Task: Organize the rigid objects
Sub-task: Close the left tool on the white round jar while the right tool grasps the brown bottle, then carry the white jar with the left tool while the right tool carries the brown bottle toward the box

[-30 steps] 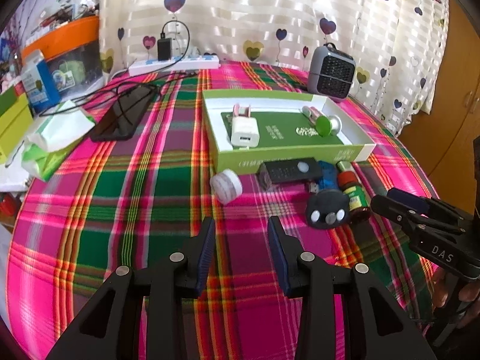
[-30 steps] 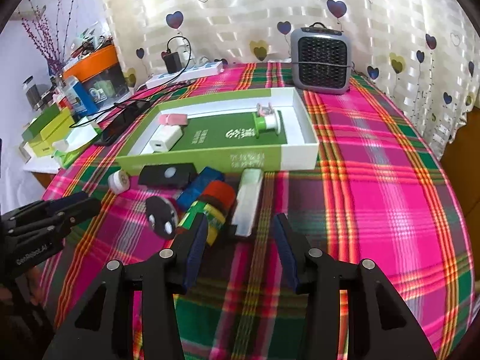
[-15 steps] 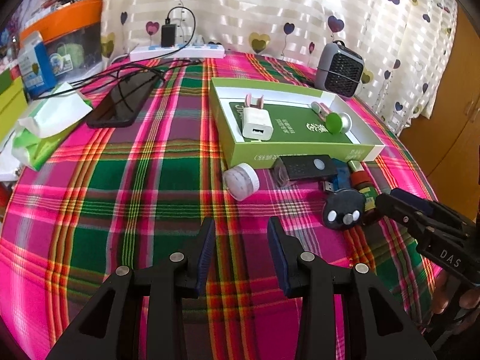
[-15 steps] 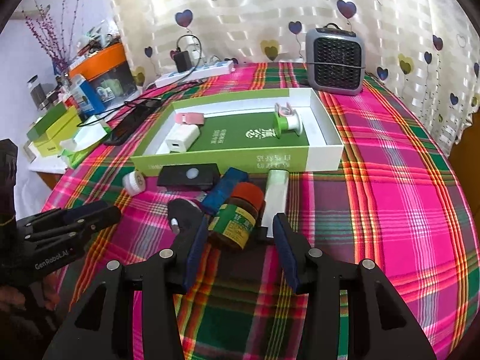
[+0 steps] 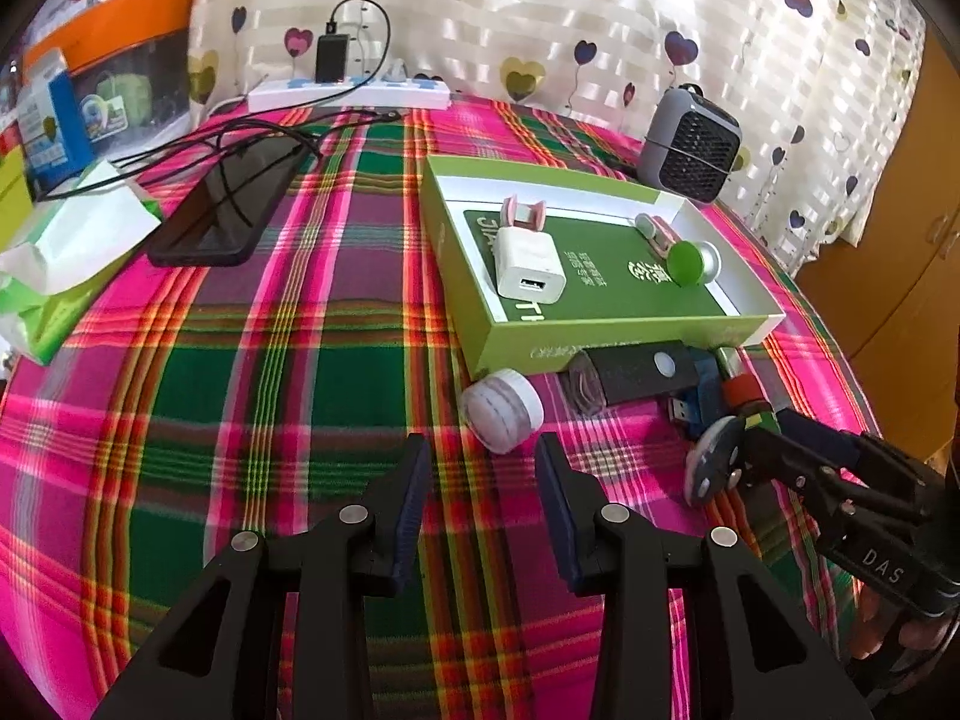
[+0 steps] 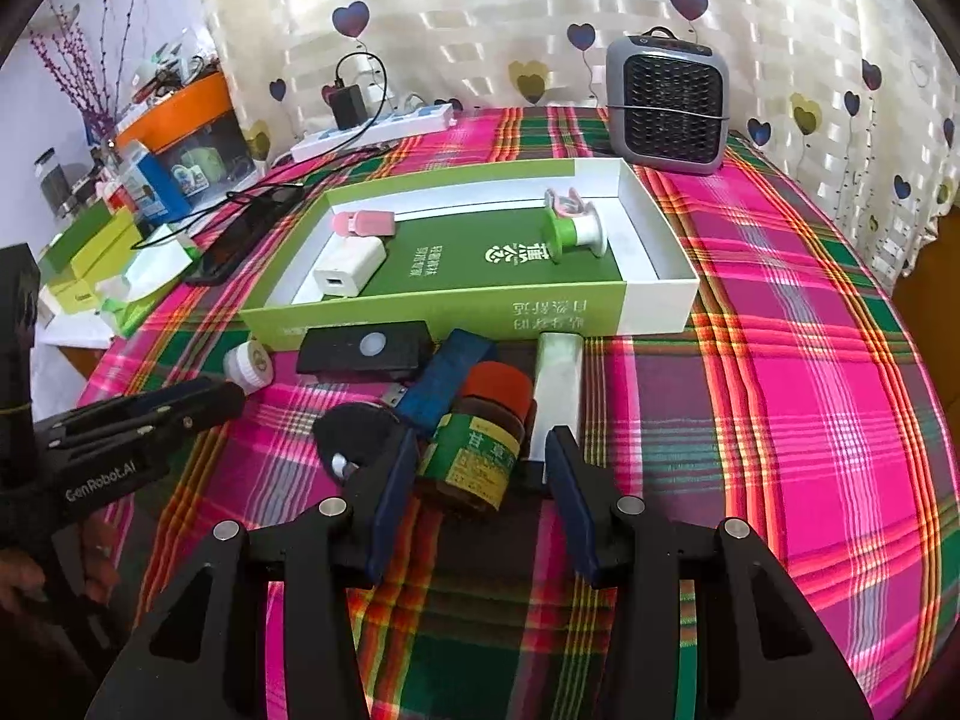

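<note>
A green-and-white box [image 6: 660, 267] [image 5: 606, 342] lies on the plaid table and holds a white charger [image 6: 351, 269], a pink clip [image 6: 366, 222] and a green-capped item [image 6: 570, 234]. In front of it lie a brown bottle with a red cap [image 6: 480, 444], a silver bar [image 6: 558, 384], a blue USB stick [image 6: 447, 378], a black remote [image 6: 366, 348], a black disc [image 6: 354, 438] and a small white jar [image 5: 501, 411]. My right gripper [image 6: 477, 480] is open with its fingers on either side of the brown bottle. My left gripper [image 5: 480, 474] is open just short of the white jar.
A grey mini heater [image 6: 666, 108] stands behind the box. A black phone [image 5: 231, 207], cables and a white power strip [image 5: 354, 97] lie at the back left. Tissue packs [image 5: 66, 252] and boxes crowd the left edge.
Both grippers have moved forward. The right gripper's open fingers have come around the brown bottle. The left gripper has come close to the white jar.
</note>
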### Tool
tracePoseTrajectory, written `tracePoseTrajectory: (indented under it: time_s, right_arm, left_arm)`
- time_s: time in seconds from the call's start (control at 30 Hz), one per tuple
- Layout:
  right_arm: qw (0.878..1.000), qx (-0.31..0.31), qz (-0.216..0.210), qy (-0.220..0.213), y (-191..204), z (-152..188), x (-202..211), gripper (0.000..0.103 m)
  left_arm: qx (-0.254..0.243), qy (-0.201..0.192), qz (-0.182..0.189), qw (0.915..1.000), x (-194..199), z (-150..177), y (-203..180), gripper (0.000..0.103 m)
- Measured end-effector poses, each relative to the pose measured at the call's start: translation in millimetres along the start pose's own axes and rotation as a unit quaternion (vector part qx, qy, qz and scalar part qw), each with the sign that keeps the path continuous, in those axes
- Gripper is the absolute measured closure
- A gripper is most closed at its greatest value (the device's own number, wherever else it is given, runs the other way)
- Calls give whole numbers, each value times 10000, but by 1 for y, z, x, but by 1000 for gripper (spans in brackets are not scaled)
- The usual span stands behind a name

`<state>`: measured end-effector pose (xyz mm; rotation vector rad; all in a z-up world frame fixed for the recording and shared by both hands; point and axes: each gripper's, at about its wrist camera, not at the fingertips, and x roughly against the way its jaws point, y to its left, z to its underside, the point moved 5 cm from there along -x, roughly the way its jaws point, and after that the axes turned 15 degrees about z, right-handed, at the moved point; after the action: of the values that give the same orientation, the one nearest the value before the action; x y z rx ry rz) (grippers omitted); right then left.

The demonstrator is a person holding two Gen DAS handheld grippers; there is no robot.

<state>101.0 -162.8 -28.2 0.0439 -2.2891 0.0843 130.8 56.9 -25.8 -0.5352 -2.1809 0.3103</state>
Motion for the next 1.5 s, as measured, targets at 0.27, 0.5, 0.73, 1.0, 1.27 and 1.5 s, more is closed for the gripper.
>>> tracePoseTrajectory:
  time_s: [0.27, 0.5, 0.73, 1.0, 1.27, 1.5]
  right_arm:
    - [9997, 62, 222, -7, 2, -2, -6, 57]
    - [9988, 257, 407, -84, 4, -2, -6, 68]
    - [9991, 227, 351, -105, 0, -1, -6, 68]
    - [9995, 203, 211, -136, -2, 0, -4, 69]
    - [9997, 177, 140, -131, -2, 0, -4, 69]
    - [9997, 171, 123, -133, -2, 1, -4, 69]
  left_arm:
    - [-65, 93, 44, 9999, -8, -4, -1, 68]
    - [-77, 113, 1, 9999, -14, -11, -1, 68]
    - [-163, 147, -110, 9997, -19, -15, -2, 68]
    - [-110, 95, -70, 9999, -20, -16, 0, 68]
    - [-69, 68, -86, 9999, -18, -16, 1, 73]
    - [-66, 60, -88, 9999, -18, -16, 1, 73]
